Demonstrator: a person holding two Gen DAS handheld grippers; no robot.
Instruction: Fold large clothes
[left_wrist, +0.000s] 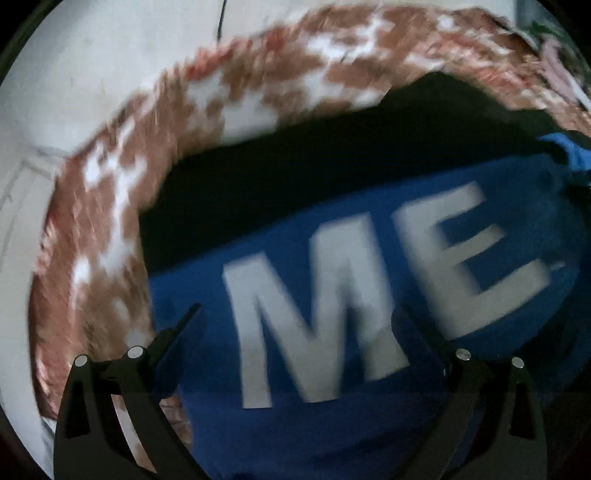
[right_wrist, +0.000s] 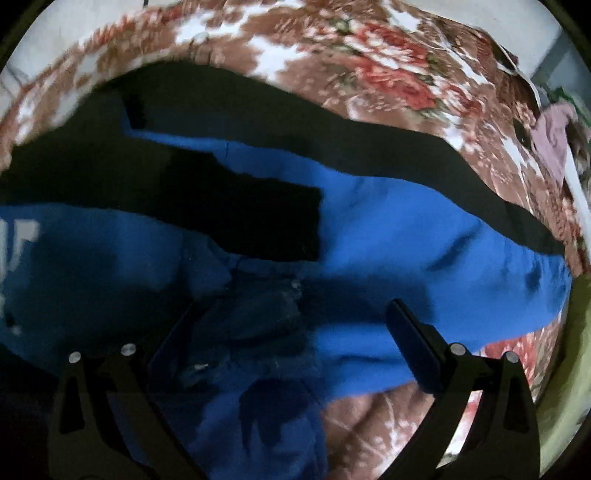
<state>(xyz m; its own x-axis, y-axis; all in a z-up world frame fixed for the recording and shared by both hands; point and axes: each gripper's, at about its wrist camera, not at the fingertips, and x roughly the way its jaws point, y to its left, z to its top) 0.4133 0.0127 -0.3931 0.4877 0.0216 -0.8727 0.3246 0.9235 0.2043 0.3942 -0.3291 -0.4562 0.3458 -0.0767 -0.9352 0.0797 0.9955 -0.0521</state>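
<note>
Blue sweatshirt (left_wrist: 332, 424) with white letters fills the lower centre of both views, lying on a floral bedspread (right_wrist: 369, 74). Left gripper (left_wrist: 299, 314) and right gripper (right_wrist: 291, 310) hover spread wide, holding nothing. Fabric looks soft, thick, floppy; best pinched at a hem or sleeve (right_wrist: 461, 258) edge.

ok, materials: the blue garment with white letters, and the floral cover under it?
Blue garment: looks like soft matte knit, possibly fleece; it lies in thick rounded folds, letters flat like a print. Floral cover: printed woven bedding, probably cotton-type; motion blur leaves the weave unclear.
</note>
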